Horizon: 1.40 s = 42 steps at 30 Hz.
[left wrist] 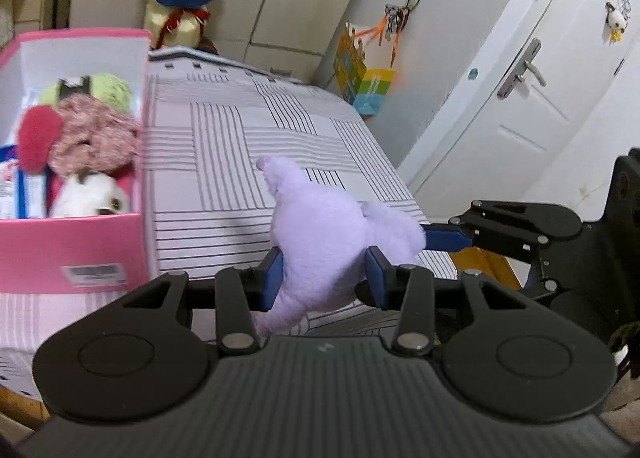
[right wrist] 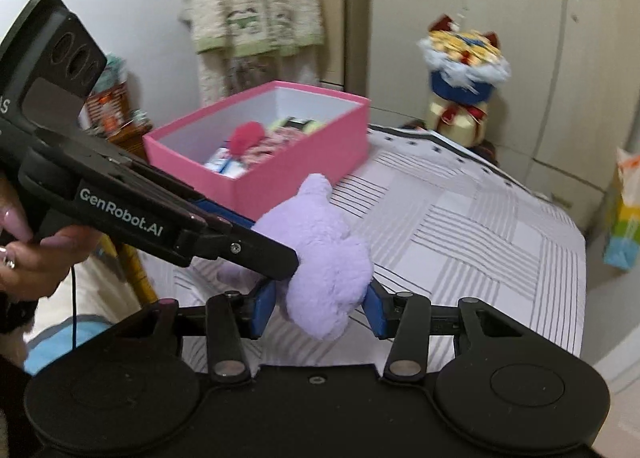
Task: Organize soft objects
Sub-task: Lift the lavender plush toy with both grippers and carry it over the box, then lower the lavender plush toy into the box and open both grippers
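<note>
The purple plush [left wrist: 332, 234] hangs in the air above the bed [left wrist: 224, 145], gripped by both tools at once. The left gripper [left wrist: 324, 278] clamps its blue fingers [left wrist: 273, 278] on the plush's narrow lower part; the plush bulges above them and a bit of it trails below, partly hidden behind the tool body. In the right wrist view the right gripper [right wrist: 320, 308] grasps the plush's rounded end between its fingers [right wrist: 264, 306], both pads pressing the fur, while the left tool's black finger crosses in front and hides part of the toy. What animal the plush is cannot be made out. A hand [right wrist: 28, 254] holding the left tool shows at the frame edge, cut off. Beyond the plush, a pink box [right wrist: 288, 173] sits on the striped bed cover, holding a red pompom [left wrist: 38, 137], a pinkish knitted piece [left wrist: 96, 137], a green item and a white plush, all partly buried. A wardrobe [right wrist: 540, 57] stands behind the bed.
</note>
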### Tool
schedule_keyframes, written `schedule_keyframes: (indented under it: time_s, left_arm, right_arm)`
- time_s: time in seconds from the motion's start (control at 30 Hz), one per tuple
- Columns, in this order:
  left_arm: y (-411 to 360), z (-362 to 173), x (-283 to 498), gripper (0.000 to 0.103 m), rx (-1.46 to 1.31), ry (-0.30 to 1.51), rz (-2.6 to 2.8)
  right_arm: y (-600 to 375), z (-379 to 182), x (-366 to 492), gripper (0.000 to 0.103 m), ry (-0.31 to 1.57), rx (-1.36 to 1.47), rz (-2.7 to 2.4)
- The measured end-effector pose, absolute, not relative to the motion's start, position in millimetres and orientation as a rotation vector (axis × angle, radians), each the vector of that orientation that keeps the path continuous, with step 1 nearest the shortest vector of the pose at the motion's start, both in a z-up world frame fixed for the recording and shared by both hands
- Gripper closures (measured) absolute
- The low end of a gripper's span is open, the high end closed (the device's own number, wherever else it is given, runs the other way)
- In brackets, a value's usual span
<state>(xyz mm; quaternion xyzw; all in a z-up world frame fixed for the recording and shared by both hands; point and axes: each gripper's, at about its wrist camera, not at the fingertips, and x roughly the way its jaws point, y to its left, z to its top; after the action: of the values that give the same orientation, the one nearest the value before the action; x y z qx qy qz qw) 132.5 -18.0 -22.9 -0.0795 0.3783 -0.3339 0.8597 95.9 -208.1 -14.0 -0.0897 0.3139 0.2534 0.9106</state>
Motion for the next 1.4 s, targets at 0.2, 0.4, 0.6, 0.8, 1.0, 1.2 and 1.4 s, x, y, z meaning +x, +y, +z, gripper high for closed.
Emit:
schedule_keyframes:
  time_s: [0.2,0.4,0.6,0.8,1.0,1.2,1.4]
  left_arm:
    - [9,1,121,0.061,-0.143,0.665,-0.609]
    - [47,19,127,0.061,-0.154,0.606,-0.537]
    - [85,25,147,0.061,-0.187,0.582,-0.478]
    - [109,12,190,0.061,-0.246,0.618,-0.476]
    - [114,3,244,0.061,-0.271,0.650,-0.473]
    - [111,-10,288,0.061,-0.267,0.700,-0.445]
    - [108,-14,314,0.061,-0.262,0.698,-0.454]
  right_arm:
    - [-182,5,104,0.051,0.581,-0.156,0.557]
    - [-152,18,124,0.051,0.539,-0.139,0.625]
    - [-122,21,156,0.051,0.510,-0.134,0.693]
    - [-99,11,191,0.051,0.509,-0.155,0.675]
    - [-92,-2,236,0.051,0.506,-0.110,0.628]
    - [-84,-20,271,0.051,0.525,-0.096,0.598]
    - [-78,-25,283,0.051,0.470,-0.127,0.518]
